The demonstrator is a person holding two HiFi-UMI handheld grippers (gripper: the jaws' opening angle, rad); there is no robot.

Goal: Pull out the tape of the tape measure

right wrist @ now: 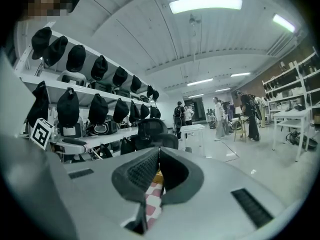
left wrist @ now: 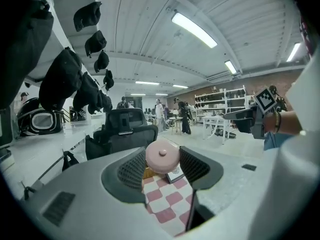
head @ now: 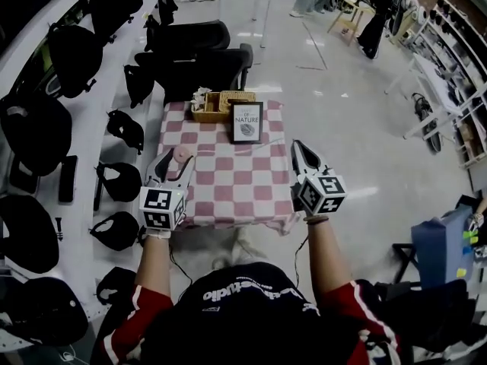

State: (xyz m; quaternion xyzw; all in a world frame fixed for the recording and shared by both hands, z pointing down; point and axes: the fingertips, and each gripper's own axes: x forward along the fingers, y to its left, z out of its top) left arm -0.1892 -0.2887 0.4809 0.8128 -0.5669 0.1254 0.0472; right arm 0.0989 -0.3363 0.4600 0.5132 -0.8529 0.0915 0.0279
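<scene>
The tape measure [left wrist: 162,156] is a round pink case with a small button in the middle of its face. It sits between the two jaws of my left hand-held gripper [head: 177,160]. In the left gripper view both ribbed pads touch its sides, so this hand-held gripper is grasping the tape measure. I see no tape coming out of the case.

From my head, the tape measure [head: 183,155] is to the left of the framed picture [head: 247,122] and nearer to me, over the left border of the surface [head: 243,192]. This surface has a cloth of pink and white squares. I cannot tell if the case rests on the cloth or is a little above it.

My right hand-held gripper [head: 299,147] is to the right of the framed picture and nearer to me, at the right border of the cloth, well apart from the tape measure. In the right gripper view its jaws are clenched, tip against tip, and I see nothing between them.

Just behind the framed picture stands a woven basket [head: 221,105]. Behind that is a black office chair [head: 202,55].
</scene>
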